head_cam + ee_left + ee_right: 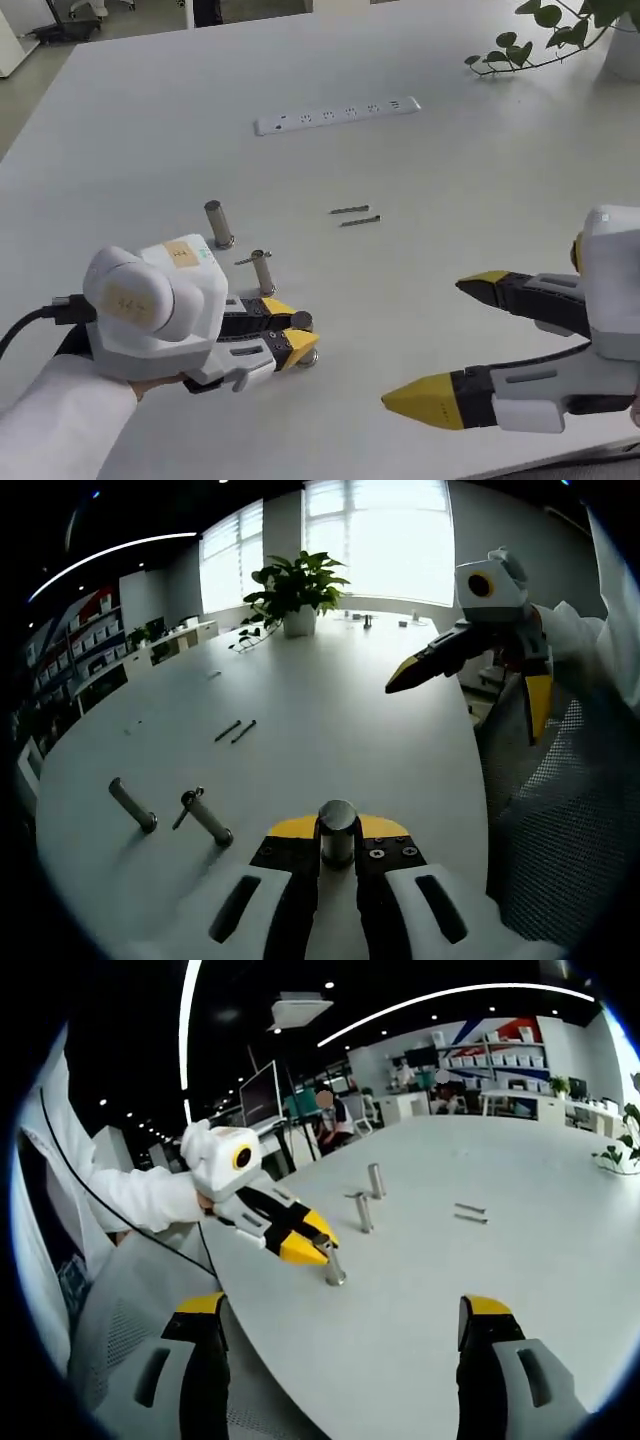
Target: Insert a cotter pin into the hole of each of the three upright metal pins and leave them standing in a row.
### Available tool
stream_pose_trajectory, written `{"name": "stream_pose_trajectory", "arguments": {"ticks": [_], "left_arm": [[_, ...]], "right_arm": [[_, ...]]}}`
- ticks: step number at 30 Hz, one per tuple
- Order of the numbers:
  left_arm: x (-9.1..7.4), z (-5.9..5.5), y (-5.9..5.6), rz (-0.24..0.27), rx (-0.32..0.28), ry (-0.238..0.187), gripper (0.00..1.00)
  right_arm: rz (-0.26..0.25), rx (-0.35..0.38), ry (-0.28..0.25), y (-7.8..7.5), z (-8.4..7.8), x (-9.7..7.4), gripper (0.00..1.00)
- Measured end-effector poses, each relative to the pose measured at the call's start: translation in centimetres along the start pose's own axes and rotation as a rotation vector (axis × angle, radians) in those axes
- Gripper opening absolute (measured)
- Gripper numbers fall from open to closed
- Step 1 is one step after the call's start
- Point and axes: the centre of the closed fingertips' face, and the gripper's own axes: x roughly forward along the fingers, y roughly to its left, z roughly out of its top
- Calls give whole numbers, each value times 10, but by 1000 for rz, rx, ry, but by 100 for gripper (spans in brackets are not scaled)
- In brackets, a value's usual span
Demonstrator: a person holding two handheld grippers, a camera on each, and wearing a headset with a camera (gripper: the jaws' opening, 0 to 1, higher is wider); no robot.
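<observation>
Tongs on my left side, the left tongs point(338, 855), are closed around the nearest metal pin point(338, 820), which stands upright on the desk point(450, 170). My right tongs point(424, 343) hang well apart from it, the jaws spread wide and nothing between them. Just behind the held pin stands the middle metal pin point(263, 271) with a cotter pin point(249, 260) through its top, then the third metal pin point(217, 224). Farther away lie two loose cotter pins point(355, 216), and beyond them a power strip point(337, 115)
</observation>
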Motion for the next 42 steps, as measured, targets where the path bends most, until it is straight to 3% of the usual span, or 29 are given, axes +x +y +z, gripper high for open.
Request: {"name": "stream_pose_trajectory", "arguments": {"ticks": [21, 25, 27, 30, 32, 34, 39, 42], "left_arm": [[1, 0, 1, 29, -61, -61, 11], [-2, 6, 1, 20, -127, -101, 12], [-5, 9, 1, 14, -118, -112, 12], [-10, 17, -4, -12, -132, -137, 22], [-14, 24, -9, -41, -196, -171, 37], [-18, 26, -9, -45, -178, -180, 49], [-29, 23, -23, -101, -184, -159, 65], [-35, 20, -28, -118, -192, -163, 82]], "right_arm": [[15, 9, 23, 6, -6, 2, 93], [12, 10, 19, 6, -5, 2, 93], [11, 9, 20, 6, -4, 2, 93], [11, 7, 21, 5, -4, 2, 93], [11, 8, 20, 5, -3, 1, 93], [9, 5, 21, 5, -3, 1, 93], [11, 1, 34, 6, -5, 1, 93], [13, -2, 38, 6, -4, 1, 93]]}}
